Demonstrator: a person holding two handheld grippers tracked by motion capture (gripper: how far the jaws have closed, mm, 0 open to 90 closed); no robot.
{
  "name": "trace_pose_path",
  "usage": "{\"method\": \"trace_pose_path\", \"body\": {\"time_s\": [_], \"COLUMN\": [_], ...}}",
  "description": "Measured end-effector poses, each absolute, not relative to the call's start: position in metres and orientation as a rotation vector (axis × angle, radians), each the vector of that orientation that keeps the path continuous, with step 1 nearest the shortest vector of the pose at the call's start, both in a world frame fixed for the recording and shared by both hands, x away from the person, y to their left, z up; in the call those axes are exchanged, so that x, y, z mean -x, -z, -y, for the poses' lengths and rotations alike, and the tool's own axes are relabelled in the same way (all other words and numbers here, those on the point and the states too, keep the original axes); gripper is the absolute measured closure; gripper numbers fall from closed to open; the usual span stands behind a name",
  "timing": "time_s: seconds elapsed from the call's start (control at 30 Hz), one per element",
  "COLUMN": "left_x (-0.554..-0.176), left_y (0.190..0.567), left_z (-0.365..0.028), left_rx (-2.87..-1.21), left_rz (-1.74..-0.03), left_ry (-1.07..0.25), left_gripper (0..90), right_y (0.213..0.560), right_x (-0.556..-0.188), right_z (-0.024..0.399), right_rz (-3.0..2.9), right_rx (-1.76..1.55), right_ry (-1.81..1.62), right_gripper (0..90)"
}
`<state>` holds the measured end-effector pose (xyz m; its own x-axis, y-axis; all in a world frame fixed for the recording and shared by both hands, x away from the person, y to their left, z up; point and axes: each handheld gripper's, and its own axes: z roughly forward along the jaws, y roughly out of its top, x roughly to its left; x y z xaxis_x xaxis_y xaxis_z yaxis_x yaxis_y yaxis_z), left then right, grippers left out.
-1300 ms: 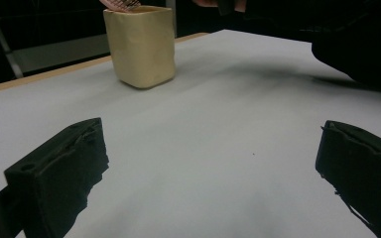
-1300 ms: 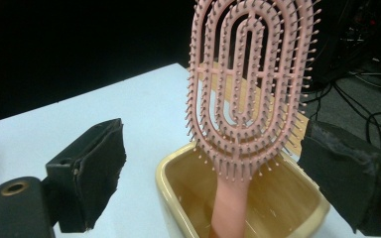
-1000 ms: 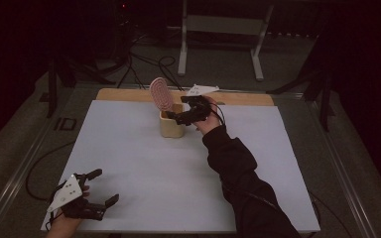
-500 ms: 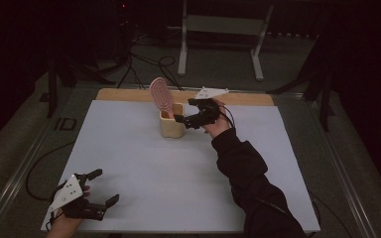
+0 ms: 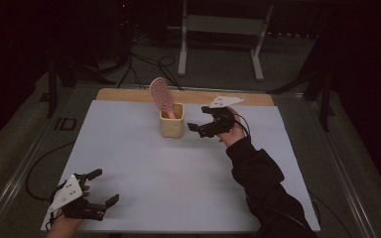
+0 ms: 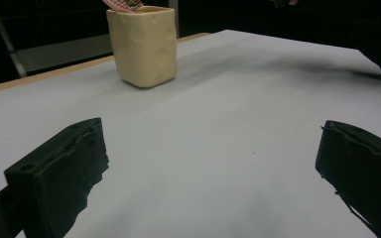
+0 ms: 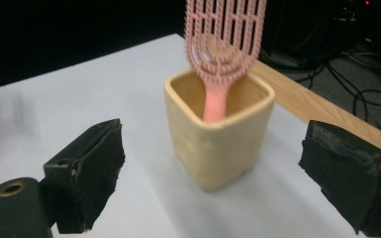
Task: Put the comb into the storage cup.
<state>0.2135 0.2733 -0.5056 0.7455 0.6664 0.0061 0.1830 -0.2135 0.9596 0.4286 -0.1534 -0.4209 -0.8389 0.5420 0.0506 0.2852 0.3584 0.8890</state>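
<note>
The room behind the cup (image 5: 171,126) was dark, with a grey floor, black cables (image 5: 146,64) and a pale metal stand (image 5: 222,37) far behind it. The cup stood on a white table surface (image 5: 144,163), near the far edge, where a wooden strip (image 5: 124,95) showed just behind it. The cup was a cream, squarish container, upright. In it stood a pink hairbrush (image 5: 161,96), handle down inside the cup, the head rising above the rim and leaning a little to the left in the high view.

The right gripper (image 5: 198,128) was just beside the cup, on its right, apart from it, jaws spread wide and holding nothing; in the right gripper view the cup (image 7: 218,131) sat between its jaws without touching. The left gripper (image 5: 101,187) lay well apart from the cup, at the near left corner, jaws also released and empty.
</note>
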Motion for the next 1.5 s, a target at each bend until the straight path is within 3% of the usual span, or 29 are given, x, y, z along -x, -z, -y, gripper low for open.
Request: {"method": "trace_pose_path", "body": {"time_s": [0.67, 1.5], "left_x": [-0.213, -0.213], "left_y": [0.506, 0.505], "left_z": [-0.274, -0.274], "left_rx": [-1.764, -1.764], "left_rz": [-0.675, -0.675], "left_ry": [-0.511, -0.512], "left_gripper": [0.0, 0.0], "right_y": [0.446, 0.481], "right_x": [-0.381, -0.321], "right_z": [0.211, 0.255], "right_rz": [-2.341, -2.347], "right_rx": [-0.802, -0.808], "right_ry": [-1.484, -1.492], "right_gripper": [9.5, 9.4]}}
